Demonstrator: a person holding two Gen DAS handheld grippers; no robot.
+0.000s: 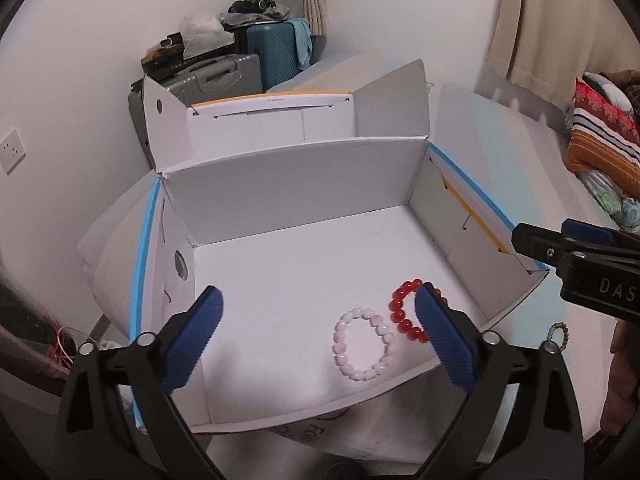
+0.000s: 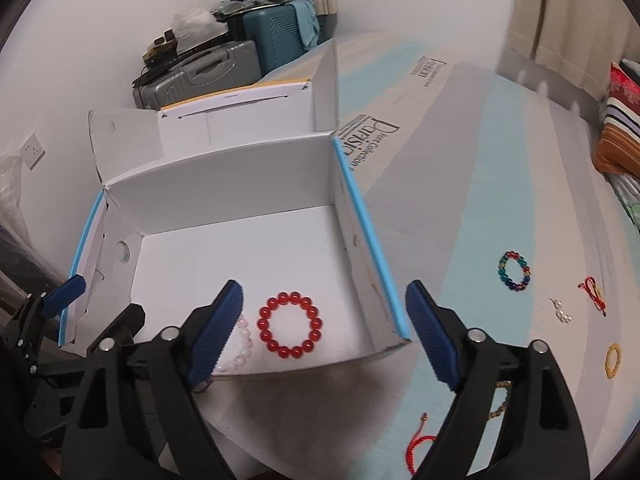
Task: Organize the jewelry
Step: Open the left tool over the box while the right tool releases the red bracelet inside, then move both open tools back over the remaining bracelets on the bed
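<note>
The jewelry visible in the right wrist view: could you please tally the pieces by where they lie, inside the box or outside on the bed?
Inside the white box: 2 (red bead bracelet, pink bead bracelet)
Outside on the bed: 6 (multicolour bead bracelet, pearl piece, red cord with gold, yellow ring bracelet, brown bead bracelet, red cord bracelet)
Total: 8

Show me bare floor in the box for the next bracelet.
Free: box floor from the back wall to mid-floor, plus the left side by the hole. Crowded: front right corner, where the red bracelet and pink bracelet lie side by side.
</note>
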